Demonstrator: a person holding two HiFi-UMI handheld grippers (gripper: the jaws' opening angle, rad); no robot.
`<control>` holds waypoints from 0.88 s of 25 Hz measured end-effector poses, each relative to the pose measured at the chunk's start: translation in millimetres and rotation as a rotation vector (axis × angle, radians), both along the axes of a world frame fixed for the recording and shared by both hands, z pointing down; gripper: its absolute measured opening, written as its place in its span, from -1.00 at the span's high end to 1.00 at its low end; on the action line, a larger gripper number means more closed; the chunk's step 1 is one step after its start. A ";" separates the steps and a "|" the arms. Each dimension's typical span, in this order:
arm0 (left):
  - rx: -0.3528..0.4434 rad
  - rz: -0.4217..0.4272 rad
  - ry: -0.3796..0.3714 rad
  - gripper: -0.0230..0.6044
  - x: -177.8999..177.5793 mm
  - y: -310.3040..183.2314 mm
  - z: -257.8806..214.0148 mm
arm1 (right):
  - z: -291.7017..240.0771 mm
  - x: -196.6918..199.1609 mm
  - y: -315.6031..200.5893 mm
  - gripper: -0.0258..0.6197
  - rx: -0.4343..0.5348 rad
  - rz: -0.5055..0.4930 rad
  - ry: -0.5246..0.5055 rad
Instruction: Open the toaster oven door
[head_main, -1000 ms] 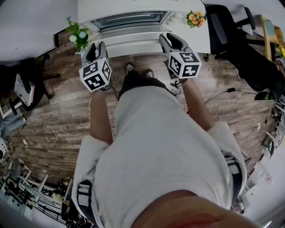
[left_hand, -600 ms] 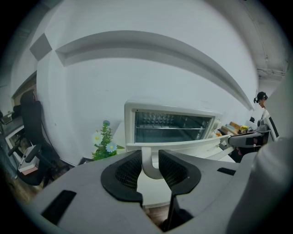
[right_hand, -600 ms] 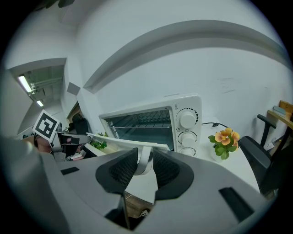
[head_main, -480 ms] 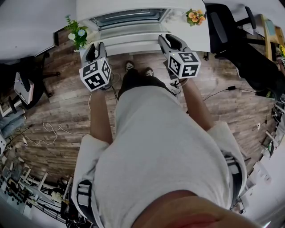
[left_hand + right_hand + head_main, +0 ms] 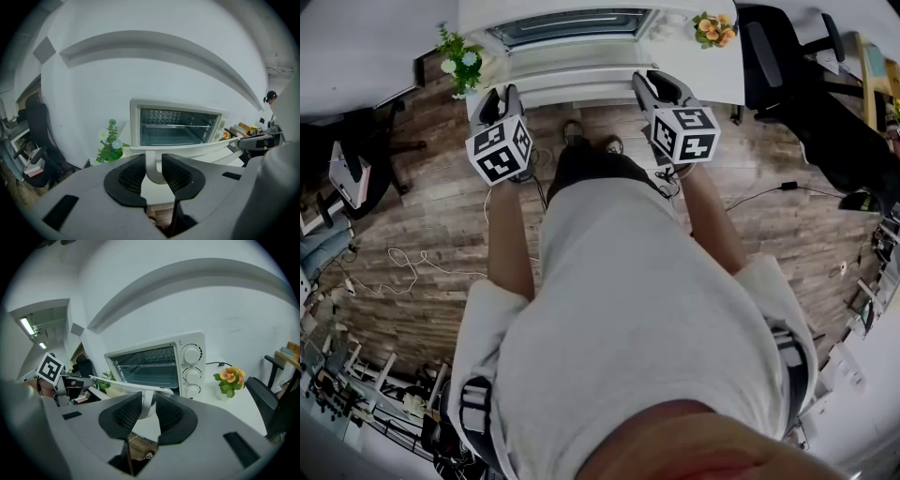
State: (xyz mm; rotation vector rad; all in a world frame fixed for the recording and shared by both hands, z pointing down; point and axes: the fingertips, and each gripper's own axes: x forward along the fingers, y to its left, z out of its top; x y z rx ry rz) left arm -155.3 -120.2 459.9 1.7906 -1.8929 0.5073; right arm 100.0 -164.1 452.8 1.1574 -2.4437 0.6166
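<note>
Above a plank floor (image 5: 422, 225), the left gripper (image 5: 153, 161) and right gripper (image 5: 148, 404), jaws just drawn tighter, each clamp a post of the door handle (image 5: 153, 174). The door (image 5: 122, 386) hangs lowered before the toaster oven (image 5: 174, 123). The oven stands on a white table (image 5: 724, 80), with a blue-flowered plant (image 5: 457, 67) at its left, orange flowers (image 5: 711, 28) at its right and a white wall (image 5: 140, 70) behind.
</note>
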 end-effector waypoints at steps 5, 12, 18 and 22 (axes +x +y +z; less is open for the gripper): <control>-0.001 -0.012 -0.017 0.55 0.4 3.7 4.6 | 3.9 1.6 5.4 0.64 0.001 -0.003 -0.006; -0.004 -0.011 -0.026 0.56 0.4 7.6 10.0 | 8.5 2.0 9.6 0.64 0.014 -0.001 -0.032; -0.009 0.004 -0.021 0.58 -0.4 13.7 15.0 | 13.5 1.4 15.8 0.63 0.026 -0.012 -0.010; -0.003 0.024 -0.007 0.58 0.1 15.8 16.2 | 14.3 1.3 18.3 0.63 0.044 -0.003 0.014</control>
